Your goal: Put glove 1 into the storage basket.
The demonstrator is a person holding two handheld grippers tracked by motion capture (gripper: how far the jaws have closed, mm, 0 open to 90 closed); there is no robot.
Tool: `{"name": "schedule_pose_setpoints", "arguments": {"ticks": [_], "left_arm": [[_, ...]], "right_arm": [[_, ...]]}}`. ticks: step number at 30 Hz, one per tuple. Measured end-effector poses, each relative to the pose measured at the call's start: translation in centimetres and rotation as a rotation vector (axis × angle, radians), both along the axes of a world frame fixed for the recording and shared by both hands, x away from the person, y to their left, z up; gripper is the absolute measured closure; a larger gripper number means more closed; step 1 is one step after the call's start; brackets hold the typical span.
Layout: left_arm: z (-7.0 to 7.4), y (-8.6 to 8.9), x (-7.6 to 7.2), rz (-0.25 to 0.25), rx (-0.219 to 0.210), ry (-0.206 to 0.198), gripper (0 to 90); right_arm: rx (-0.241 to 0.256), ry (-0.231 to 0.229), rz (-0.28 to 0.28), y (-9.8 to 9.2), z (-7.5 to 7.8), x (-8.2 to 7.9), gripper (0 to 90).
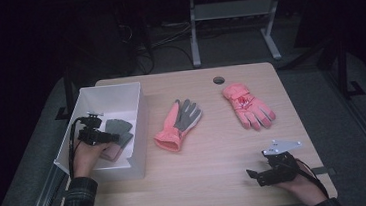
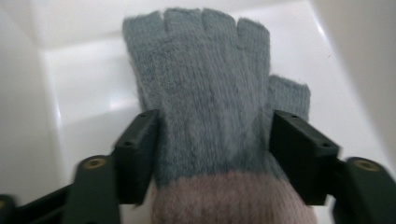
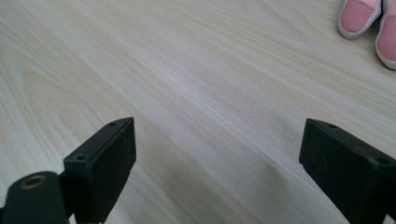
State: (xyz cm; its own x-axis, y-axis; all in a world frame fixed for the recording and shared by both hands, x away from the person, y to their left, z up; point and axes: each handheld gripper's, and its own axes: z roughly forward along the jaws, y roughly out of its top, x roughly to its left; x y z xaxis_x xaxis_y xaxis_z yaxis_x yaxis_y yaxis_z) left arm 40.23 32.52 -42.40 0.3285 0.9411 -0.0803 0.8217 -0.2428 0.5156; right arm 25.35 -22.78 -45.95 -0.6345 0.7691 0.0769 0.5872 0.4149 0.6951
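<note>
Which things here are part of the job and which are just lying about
In the job:
- grey knit glove, between the jaws of the left tongs
- white bin that holds it
- left tongs

Lying about:
- pink and grey glove at mid table
- pink glove farther right
- right tongs, open over bare table

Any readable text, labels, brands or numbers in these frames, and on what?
None can be read.
Grey knit glove between the left gripper jaws: plain knit, no label.
White bin: walls unmarked.
Pink glove at the far right: a darker patch on its back, too small to tell if it is a logo.
Pink and grey glove, table, right gripper: no markings.
</note>
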Motion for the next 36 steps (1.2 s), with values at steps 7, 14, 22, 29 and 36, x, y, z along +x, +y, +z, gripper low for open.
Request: {"name": "schedule_pose_setpoints", "arguments": {"ticks": [7, 14, 22, 29, 36], "left_arm": [[0.5, -0.2, -0.2, -0.014, -0.031, -0.035, 16.4], [2.5, -0.5, -0.6, -0.039, -0.027, -0.076, 14.1], [6.0, -1.6, -1.2, -0.099, -0.058, -0.133, 14.2], [8.8, -3.8, -1.8, -0.143, -0.083, -0.193, 14.4], [10.0, -6.5, -2.1, -0.202, -0.102, -0.215, 14.6]], "right_arm": [[0.0, 0.001, -0.001, 0.0, 0.0, 0.0, 10.7], [0.003, 0.004, 0.0, 0.0, -0.1, 0.1, 10.6], [0.0, 0.006, 0.001, 0.1, 0.0, 0.1, 10.6], [0.004, 0.007, 0.002, 0.0, 0.0, 0.1, 10.6], [-0.001, 0.015, 0.008, 0.1, -0.1, 0.0, 10.6]]}}
